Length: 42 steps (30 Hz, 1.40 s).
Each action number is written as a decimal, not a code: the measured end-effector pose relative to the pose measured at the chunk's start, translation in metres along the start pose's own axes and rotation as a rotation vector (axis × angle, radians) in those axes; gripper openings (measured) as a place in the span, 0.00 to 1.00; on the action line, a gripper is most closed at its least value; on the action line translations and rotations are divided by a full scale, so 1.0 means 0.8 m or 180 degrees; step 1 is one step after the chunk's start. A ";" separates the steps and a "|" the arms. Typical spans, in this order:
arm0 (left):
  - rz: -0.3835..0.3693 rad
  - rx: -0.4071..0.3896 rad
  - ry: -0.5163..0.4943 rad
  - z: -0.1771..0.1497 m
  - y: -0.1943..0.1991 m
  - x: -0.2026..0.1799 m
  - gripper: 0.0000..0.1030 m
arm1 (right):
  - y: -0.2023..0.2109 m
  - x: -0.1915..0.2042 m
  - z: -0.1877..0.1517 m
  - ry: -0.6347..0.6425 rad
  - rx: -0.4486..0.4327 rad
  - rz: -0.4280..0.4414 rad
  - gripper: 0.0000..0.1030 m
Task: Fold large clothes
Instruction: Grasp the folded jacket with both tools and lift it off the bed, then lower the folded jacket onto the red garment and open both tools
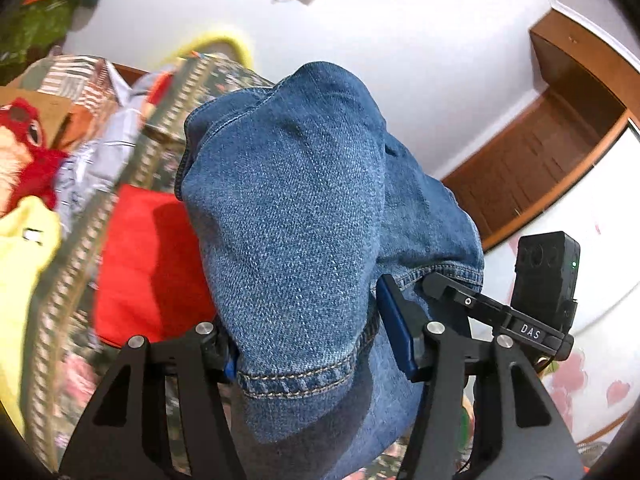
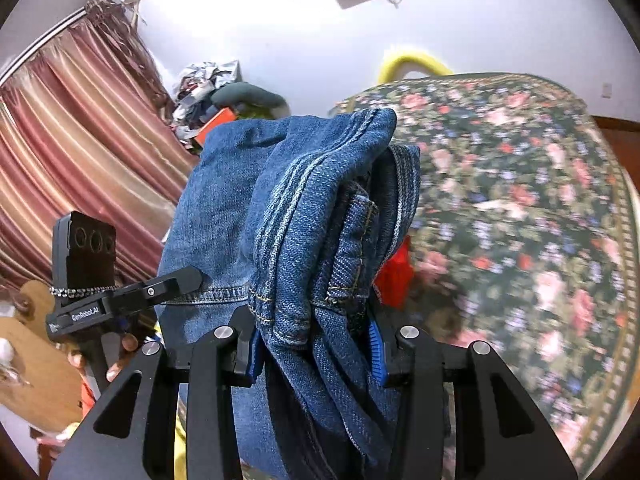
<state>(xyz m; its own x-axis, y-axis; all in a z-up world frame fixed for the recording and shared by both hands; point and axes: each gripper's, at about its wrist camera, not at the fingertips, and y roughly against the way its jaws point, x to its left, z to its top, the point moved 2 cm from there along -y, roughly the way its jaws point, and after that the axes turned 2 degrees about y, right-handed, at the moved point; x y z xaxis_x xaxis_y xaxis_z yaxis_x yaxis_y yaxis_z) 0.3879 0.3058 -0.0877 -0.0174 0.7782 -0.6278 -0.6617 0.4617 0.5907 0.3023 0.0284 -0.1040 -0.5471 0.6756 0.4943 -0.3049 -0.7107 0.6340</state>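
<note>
Both clamped on the blue denim jeans (image 1: 288, 216): left gripper (image 1: 316, 354) pinching a stitched hem, right gripper (image 2: 316, 344) squeezing a thick bunched wad of seams. Hanging off both sets of jaws above the floral bedspread (image 2: 520, 184). Probably heavy, floppy, grippy stuff; better held at hems or waistband.

left tool (image 1: 316, 350) gripping jeans (image 1: 288, 208), floral bedspread (image 1: 188, 92)

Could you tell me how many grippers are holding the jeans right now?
2. The left gripper clamps a hemmed edge of the jeans; the right gripper clamps a bunched, seamed part. Other contact may be hidden.
</note>
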 end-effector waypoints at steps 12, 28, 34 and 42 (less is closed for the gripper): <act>0.0585 0.0229 0.0289 0.054 -0.086 0.149 0.56 | -0.161 -0.039 0.001 -0.0441 0.0319 0.0006 0.36; 0.1409 0.0165 -0.0221 -0.005 -0.104 0.181 0.88 | -0.153 -0.064 -0.054 0.0311 0.0601 -0.1095 0.73; 0.1386 0.0219 -0.0157 -0.048 -0.069 0.183 0.90 | -0.119 -0.066 -0.095 0.0331 0.0753 -0.1134 0.80; 0.1624 0.0154 -0.0019 -0.094 -0.020 0.162 0.89 | -0.066 -0.049 -0.120 0.0161 0.0806 -0.1098 0.80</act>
<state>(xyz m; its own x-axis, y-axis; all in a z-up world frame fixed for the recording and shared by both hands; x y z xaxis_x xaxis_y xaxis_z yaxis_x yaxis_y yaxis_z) 0.3398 0.3674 -0.2163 -0.3249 0.9120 -0.2506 -0.5347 0.0414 0.8440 0.2650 0.0203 -0.2142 -0.4860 0.8503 0.2018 -0.2792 -0.3699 0.8861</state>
